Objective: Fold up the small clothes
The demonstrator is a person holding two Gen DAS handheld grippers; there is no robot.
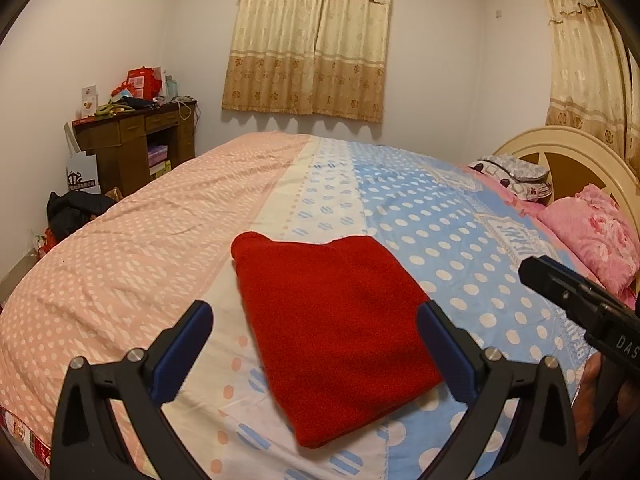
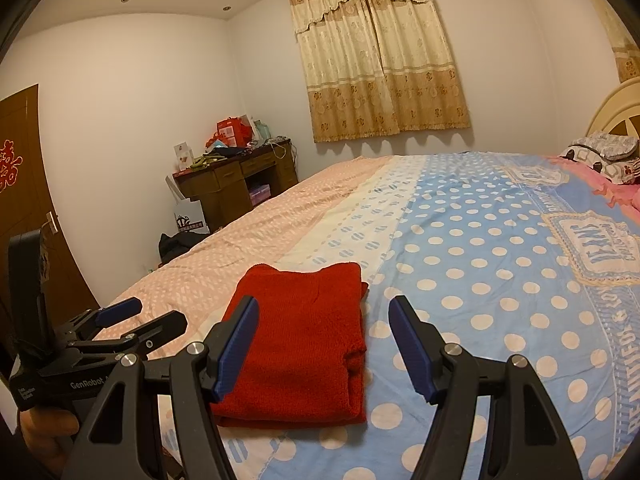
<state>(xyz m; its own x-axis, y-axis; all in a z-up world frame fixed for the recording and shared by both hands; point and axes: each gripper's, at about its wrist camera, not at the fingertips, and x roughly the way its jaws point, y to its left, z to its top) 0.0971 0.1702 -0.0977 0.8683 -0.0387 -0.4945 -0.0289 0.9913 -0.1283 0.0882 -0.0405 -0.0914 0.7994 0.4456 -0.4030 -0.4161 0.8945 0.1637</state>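
Care is what this step is calling for: any last tidying should press the edges flat without dragging the layers apart. The left gripper (image 1: 314, 346) and the right gripper (image 2: 324, 346) are both hovering with jaws wide, holding nothing. The red garment (image 1: 336, 328) is lying folded into a neat thick rectangle on the bedspread (image 1: 120, 240), near the bed's close edge, looking soft and fleecy.
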